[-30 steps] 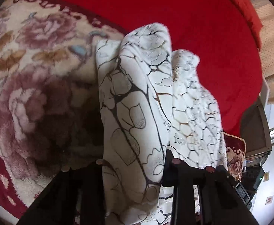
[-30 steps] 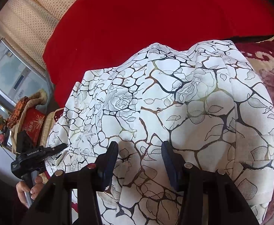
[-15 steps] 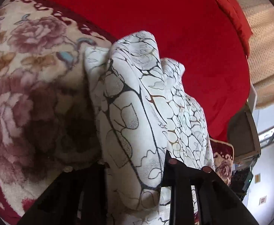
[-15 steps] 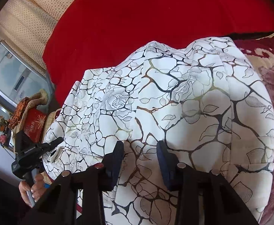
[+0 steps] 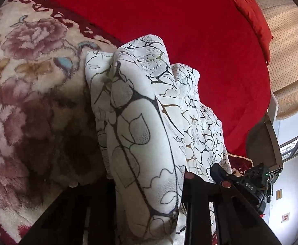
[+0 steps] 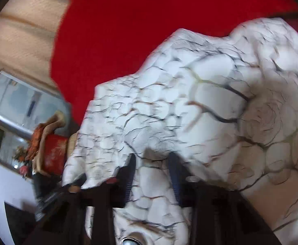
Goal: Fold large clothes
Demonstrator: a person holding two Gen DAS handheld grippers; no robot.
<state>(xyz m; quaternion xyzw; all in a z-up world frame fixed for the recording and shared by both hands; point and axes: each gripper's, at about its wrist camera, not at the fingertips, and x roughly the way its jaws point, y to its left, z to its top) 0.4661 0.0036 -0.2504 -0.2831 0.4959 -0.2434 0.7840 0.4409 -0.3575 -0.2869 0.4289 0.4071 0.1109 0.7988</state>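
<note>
Bright daylight fills both fisheye views, edges curved and dark-cornered. The left view is sharp, a shadow on the blanket (image 5: pixel 47 134); the right is motion-blurred.

White black-veined patterned garment (image 5: pixel 140 134) lay bunched between floral plush blanket (image 5: pixel 30 94) at left and red plush bedspread (image 5: pixel 189 30) behind; beige dotted curtain (image 5: pixel 287 61) beyond bedspread at right

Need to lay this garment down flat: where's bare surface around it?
Free: the red blanket beyond the white patterned garment, up to the curtain, and the floral blanket on its left. Crowded: the bunched garment between both tools.
</note>
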